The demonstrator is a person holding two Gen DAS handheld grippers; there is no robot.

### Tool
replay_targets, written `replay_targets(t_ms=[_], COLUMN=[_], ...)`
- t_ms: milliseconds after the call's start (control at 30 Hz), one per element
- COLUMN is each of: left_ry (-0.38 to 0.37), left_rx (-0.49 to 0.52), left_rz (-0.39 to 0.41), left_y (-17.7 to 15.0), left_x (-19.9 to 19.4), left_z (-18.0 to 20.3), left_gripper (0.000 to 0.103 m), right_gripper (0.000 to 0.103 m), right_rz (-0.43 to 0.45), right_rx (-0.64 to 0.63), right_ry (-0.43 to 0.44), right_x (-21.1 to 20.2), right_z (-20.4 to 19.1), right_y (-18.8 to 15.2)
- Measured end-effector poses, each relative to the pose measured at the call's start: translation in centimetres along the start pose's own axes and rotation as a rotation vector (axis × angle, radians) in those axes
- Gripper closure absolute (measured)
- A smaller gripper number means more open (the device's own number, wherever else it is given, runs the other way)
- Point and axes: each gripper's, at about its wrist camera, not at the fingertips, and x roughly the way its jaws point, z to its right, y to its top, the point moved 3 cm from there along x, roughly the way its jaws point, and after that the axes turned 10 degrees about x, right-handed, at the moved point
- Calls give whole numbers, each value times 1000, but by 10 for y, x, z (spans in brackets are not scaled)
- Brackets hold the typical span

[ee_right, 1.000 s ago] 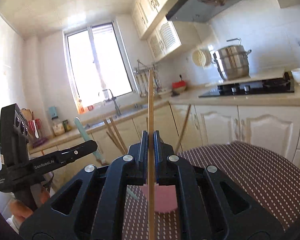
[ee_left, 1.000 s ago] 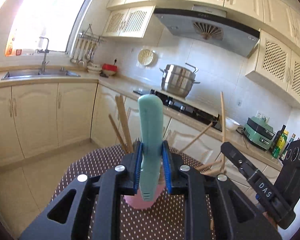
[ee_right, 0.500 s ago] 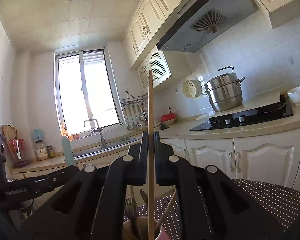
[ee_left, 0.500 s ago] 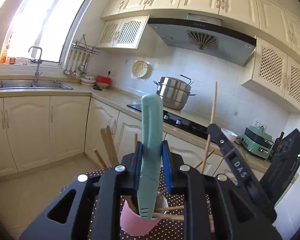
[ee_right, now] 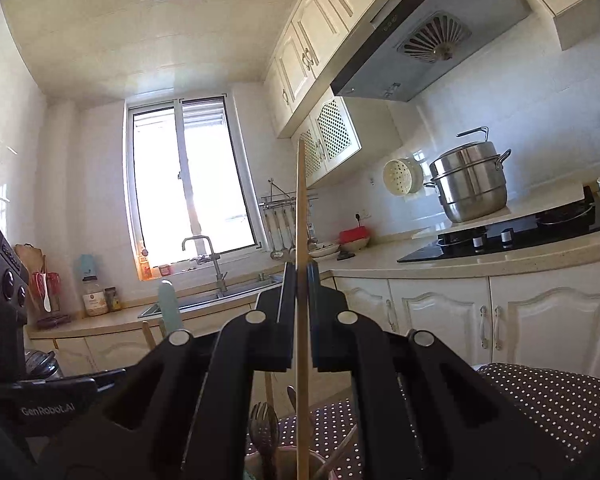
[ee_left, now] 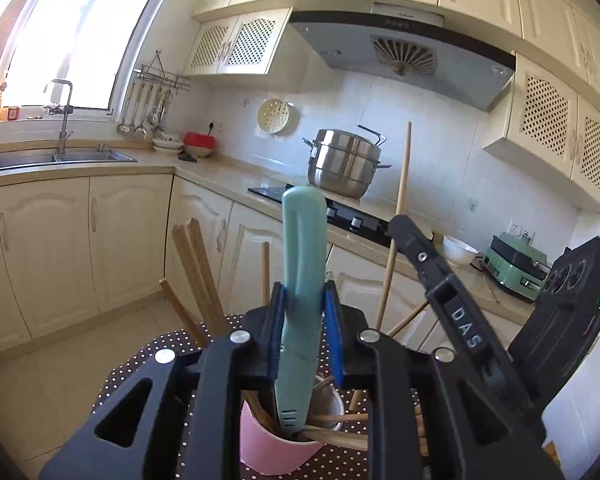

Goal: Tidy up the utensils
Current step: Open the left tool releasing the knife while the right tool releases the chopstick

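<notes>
Tongs first: our left tongs [ee_left: 305, 332] are closed on a pale green utensil handle [ee_left: 302, 264], the blue pads [ee_left: 333, 332] pressing it from both sides, and the handle stands nearly upright with its lower end down inside the pink cup [ee_left: 274, 446]. Our right tongs [ee_right: 301, 312] are pinched almost fully together on a thin wooden chopstick [ee_right: 301, 208], which rises straight up between the pads and runs down toward the cup's mouth [ee_right: 288, 464]; whether its tip is inside we cannot tell. We see that same chopstick from the left wrist view as a long pale stick [ee_left: 398, 216] beside the black body of the right tongs [ee_left: 452, 312]. In the cup there are more wooden utensils [ee_left: 198, 276] leaning outward, and from the right wrist view a metal fork [ee_right: 263, 424] stands in it. The cup rests on the dark polka-dot worktop [ee_left: 140, 364]. Farther off we see cream cabinets [ee_left: 100, 240], then a black hob [ee_left: 340, 212] with a steel steamer pot [ee_left: 346, 164] behind it, a range hood [ee_left: 404, 56] above, and a sink [ee_left: 56, 157] with its tap under the bright window [ee_right: 192, 176].
</notes>
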Motion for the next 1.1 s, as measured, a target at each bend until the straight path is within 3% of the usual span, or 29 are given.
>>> replay_targets(t_ms=[133,267,367,867,1100], left_ry=[-16,-29,-23,40,53], left_rx=[-21,-46,-47,-52,-56], left_rz=[-2,18,35,5,-5], left_y=[-4,-2,-1,-2,-3], left_x=[4,0,-4,-8,-14], left_z=[-2,-5,-5,-8,-10], left_gripper=[83,63,56,47,42], right_gripper=[97,97,97,96,96], right_rz=[1,-4,-10,-3,-46], right_rx=[-5,-9,-13,-9,-31], right_ry=[27,33,34,45,12], right_x=[-1,-3,-3,-6,-13], right_z=[-2,-2,-2,-1,-2], right_y=[0,-1,-3,-5,-3])
